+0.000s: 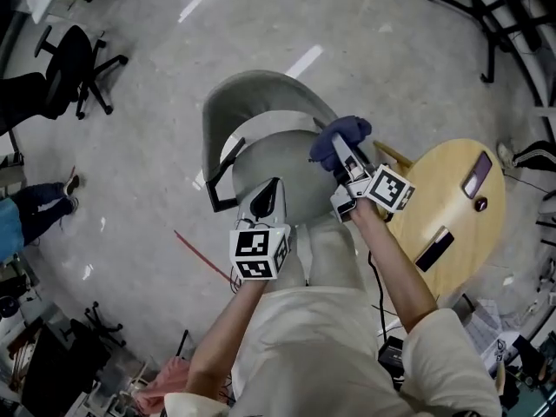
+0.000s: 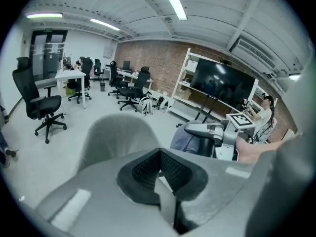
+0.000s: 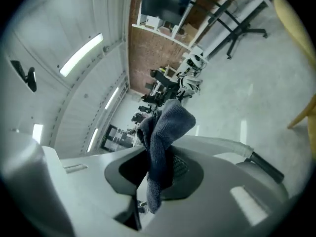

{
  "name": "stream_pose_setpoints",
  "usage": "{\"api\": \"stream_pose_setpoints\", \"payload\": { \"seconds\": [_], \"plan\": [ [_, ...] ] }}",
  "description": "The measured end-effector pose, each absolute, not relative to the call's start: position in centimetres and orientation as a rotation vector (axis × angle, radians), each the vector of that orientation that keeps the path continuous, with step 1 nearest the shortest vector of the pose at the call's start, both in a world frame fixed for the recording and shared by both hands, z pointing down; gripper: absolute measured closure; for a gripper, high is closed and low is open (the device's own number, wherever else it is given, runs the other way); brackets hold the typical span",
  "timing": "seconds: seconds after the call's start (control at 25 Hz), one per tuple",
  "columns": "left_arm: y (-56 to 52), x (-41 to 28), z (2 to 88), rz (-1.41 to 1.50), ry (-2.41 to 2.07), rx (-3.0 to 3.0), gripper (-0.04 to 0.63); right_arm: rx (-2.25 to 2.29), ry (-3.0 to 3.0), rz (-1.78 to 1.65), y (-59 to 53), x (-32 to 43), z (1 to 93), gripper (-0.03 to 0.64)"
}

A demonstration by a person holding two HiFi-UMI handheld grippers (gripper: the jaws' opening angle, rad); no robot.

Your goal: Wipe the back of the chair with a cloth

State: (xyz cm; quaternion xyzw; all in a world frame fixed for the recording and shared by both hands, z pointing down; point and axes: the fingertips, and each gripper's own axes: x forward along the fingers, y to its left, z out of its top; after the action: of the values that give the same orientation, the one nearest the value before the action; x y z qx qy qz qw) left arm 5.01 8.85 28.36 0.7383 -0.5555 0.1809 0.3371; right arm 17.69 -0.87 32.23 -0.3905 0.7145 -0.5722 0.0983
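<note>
A person stands over a grey chair (image 1: 261,94) and holds a gripper in each hand. The right gripper (image 1: 343,152) has its jaws pinched on a dark blue cloth (image 1: 339,132). In the right gripper view the cloth (image 3: 165,127) rises bunched out from between the jaws of that gripper (image 3: 155,168), and a short end hangs below them. From the head view the cloth lies over the right end of the chair's curved back, where the back runs down toward the seat; whether it presses on the shell cannot be told. In the left gripper view the cloth (image 2: 183,139) shows just beside the right edge of the chair back (image 2: 116,137).

The left gripper (image 1: 271,191) hangs over the seat, well apart from the cloth. Its own view shows the left gripper (image 2: 160,164) with jaws pressed together and nothing between them, pointing toward the chair back.

To the person's right stands a round wooden table (image 1: 434,189) with two dark flat devices on it. A black office chair (image 1: 74,68) stands on the pale floor well beyond the grey one, and a brick wall (image 2: 158,63) and a large dark screen (image 2: 222,85) close the room
</note>
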Motion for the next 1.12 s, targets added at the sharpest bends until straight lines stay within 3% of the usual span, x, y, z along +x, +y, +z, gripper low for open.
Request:
{"api": "stream_pose_setpoints", "payload": {
  "seconds": [0.56, 1.12],
  "plan": [
    [7.8, 4.9, 16.9, 0.32, -1.442, 2.065, 0.594, -1.224, 2.758, -1.055, 4.5, 14.6, 13.6, 0.538],
    [9.1, 8.0, 6.2, 0.227, -1.286, 2.349, 0.594, -1.37, 2.743, -0.599, 10.9, 14.3, 4.0, 0.538]
  ]
}}
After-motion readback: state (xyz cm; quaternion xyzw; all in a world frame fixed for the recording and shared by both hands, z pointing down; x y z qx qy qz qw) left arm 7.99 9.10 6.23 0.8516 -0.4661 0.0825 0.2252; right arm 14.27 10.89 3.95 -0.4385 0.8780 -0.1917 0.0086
